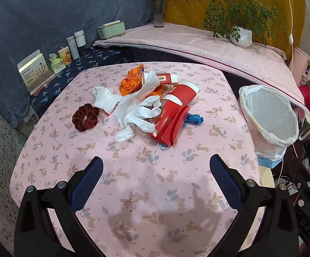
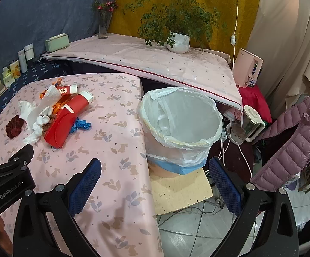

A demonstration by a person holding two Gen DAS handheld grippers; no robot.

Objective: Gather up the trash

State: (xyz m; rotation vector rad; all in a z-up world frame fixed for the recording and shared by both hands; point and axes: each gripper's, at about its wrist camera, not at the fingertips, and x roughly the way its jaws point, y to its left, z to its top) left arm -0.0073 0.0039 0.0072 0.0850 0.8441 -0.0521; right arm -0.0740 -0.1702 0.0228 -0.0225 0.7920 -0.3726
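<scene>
A trash pile lies mid-table: a red paper box (image 1: 172, 117), a red-and-white cup (image 1: 167, 78), an orange wrapper (image 1: 131, 81), white paper towel (image 1: 133, 102), white socks (image 1: 146, 113) and a blue glove (image 1: 194, 118). A white-lined bin (image 1: 270, 120) stands off the table's right edge. My left gripper (image 1: 156, 166) is open and empty, hovering over the table in front of the pile. My right gripper (image 2: 155, 169) is open and empty, near the bin (image 2: 180, 124) at the table edge; the pile (image 2: 58, 120) lies to its left.
A dark red scrunchie (image 1: 84, 117) lies left of the pile. The pink rabbit-print tablecloth (image 1: 133, 192) covers the table. Containers and a card (image 1: 35, 70) line the back left ledge. A plant pot (image 2: 178, 42), vase (image 2: 103, 27), kettle (image 2: 249, 124) and purple jacket (image 2: 292, 145) stand around the bin.
</scene>
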